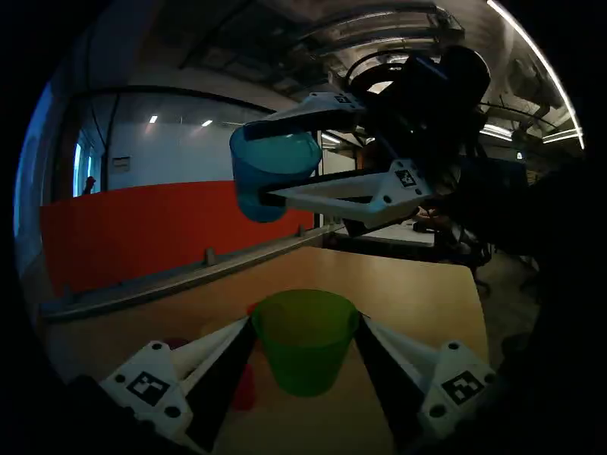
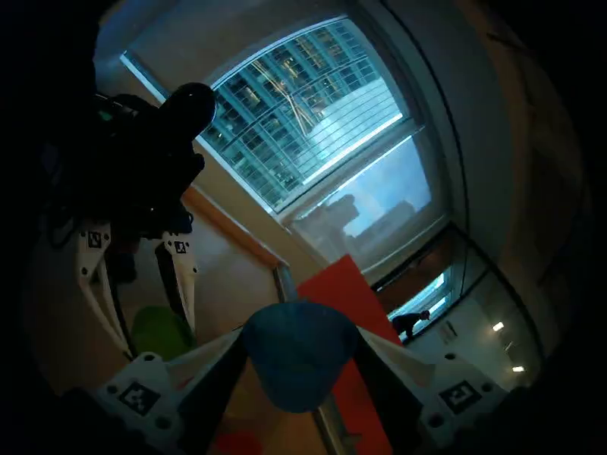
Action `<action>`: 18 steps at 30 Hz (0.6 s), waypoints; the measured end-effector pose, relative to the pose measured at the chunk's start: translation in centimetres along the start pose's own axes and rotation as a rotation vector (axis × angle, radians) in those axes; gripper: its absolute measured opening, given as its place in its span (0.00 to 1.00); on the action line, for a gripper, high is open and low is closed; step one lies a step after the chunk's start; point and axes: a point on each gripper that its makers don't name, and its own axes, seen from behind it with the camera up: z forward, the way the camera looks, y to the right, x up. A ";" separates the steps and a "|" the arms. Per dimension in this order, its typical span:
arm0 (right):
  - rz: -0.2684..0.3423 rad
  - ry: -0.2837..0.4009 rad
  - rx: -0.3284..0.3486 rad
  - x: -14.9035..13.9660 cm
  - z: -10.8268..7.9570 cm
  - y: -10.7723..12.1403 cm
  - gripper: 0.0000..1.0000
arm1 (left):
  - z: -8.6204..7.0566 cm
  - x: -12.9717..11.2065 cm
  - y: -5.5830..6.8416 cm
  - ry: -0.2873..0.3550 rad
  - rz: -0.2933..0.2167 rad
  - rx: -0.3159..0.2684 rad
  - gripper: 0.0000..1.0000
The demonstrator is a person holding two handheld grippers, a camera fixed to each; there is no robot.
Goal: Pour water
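The left gripper (image 1: 303,332) clamps both fingers on a translucent green plastic cup (image 1: 305,360) just over the pale wooden table (image 1: 410,288). Above that green cup, the right gripper (image 1: 259,163) grips a translucent blue plastic cup (image 1: 275,155) in mid-air.

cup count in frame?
2: green plastic cup in the left hand-held gripper; blue plastic cup raised in the right hand-held gripper. Red shapes beside the green one may be more.

Office: glass partition (image 1: 174,144), strip lights (image 1: 531,53)
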 end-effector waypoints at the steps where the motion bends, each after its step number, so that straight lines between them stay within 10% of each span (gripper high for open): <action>1: -0.007 0.000 -0.003 0.0 0.0 0.1 0.92 | 0.0 0.0 0.0 0.001 -0.001 -0.001 0.89; 18: -0.146 -0.009 -0.033 0.0 0.1 1.3 0.92 | 0.4 0.6 0.4 0.023 -0.018 -0.018 0.88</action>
